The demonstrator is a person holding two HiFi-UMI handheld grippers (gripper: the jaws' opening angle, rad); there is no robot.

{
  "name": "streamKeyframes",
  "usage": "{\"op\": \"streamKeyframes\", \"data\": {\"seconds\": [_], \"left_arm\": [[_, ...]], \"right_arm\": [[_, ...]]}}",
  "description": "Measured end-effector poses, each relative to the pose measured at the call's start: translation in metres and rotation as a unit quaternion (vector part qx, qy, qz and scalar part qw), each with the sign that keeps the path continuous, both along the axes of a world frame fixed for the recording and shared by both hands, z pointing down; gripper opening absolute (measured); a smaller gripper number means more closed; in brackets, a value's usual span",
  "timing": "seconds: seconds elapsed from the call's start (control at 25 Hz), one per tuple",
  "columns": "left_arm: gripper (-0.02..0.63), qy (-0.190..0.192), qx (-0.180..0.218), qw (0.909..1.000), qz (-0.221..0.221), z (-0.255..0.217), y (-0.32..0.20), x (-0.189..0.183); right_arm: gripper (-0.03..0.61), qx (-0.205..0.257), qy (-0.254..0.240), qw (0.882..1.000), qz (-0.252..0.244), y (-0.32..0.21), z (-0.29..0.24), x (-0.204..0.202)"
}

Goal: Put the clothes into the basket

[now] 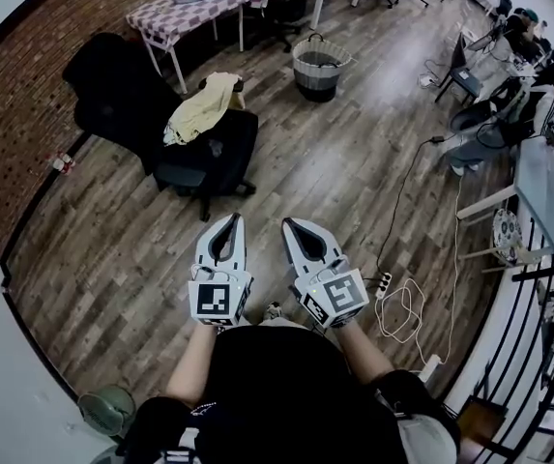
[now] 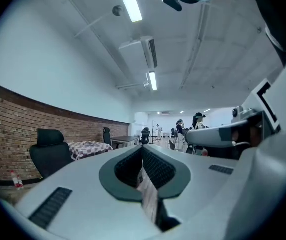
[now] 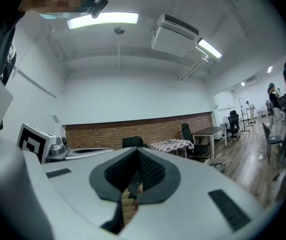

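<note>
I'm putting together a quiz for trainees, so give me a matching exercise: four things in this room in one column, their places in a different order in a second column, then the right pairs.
Things:
1 yellow garment
2 basket
3 checked cloth
4 power strip

Places:
A lying on the floor beside the right gripper
B spread over a table
C draped on the black chair
D standing on the wood floor, past the chair

Pairs: 1-C, 2-D, 3-B, 4-A
</note>
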State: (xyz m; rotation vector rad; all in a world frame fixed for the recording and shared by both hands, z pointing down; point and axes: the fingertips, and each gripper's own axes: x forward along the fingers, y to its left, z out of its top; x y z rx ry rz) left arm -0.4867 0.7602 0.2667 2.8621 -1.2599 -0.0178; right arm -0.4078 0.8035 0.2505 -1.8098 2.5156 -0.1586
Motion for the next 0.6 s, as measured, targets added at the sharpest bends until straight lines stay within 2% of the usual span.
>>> {"op": "streamKeyframes", "data": {"seconds": [0.32,0.6], "left_arm": [[0.014,0.004,0.000,1.0000,0.004,0.004,0.007,0.016],[0.014,0.014,0.012,0.9998,0.001,-0.003,-0.019,0.029]], "right_arm": [[0.008,-0.001,-0.007,1.000,0.009,0.008,0.006,0.020],[0.008,0.004,0.007,1.000,0.004,-0.016,0.002,0.032]]}}
